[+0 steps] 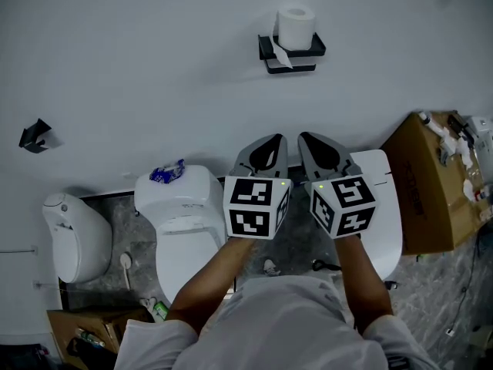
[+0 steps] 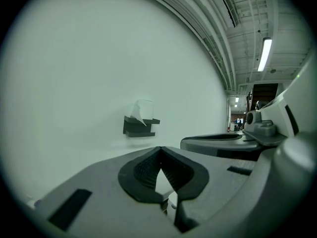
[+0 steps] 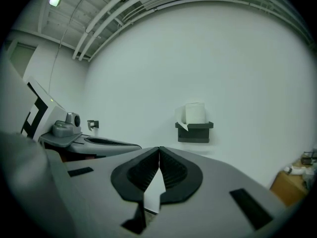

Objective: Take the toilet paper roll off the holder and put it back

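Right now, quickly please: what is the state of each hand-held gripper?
Left hand-held gripper: closed, holding nothing.
Right hand-held gripper: closed, holding nothing.

White toilet paper roll (image 1: 296, 26) upright on black wall holder (image 1: 292, 54), loose sheet hanging.

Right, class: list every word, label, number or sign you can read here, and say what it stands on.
No text is readable.
Cardboard box: dark print on its side, too blurred.
Blue packet on the toilet tank: print too small.
Marker cubes: square patterns only, no words.
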Tool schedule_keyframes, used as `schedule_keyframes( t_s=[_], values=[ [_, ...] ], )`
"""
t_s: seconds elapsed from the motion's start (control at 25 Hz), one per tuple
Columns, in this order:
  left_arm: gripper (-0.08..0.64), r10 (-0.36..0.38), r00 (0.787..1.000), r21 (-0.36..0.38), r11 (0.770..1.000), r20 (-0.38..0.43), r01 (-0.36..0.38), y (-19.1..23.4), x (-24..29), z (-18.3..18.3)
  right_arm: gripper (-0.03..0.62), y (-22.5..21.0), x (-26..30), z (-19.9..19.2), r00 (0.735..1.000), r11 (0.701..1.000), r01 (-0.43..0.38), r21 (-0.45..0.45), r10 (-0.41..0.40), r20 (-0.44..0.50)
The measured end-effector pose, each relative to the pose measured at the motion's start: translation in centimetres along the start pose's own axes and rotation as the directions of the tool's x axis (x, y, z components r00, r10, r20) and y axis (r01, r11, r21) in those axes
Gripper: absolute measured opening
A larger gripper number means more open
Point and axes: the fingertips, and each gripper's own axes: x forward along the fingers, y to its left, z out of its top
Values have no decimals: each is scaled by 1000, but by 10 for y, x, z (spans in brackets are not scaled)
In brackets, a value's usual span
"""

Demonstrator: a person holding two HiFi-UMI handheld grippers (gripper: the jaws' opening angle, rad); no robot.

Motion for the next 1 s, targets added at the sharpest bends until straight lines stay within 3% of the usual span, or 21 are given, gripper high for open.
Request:
schedule_keyframes(
  t_s=[0.6, 1.0],
  values=[
    [3, -31, 999, 13, 999, 31, 31, 17, 29, 19, 3, -29, 31, 31, 997, 998, 48, -28, -47, 63],
    [3, 16, 999, 22, 1000, 35, -16, 31, 83, 34, 3, -77, 71, 46, 996, 999, 28, -36, -25, 85]
  ],
)
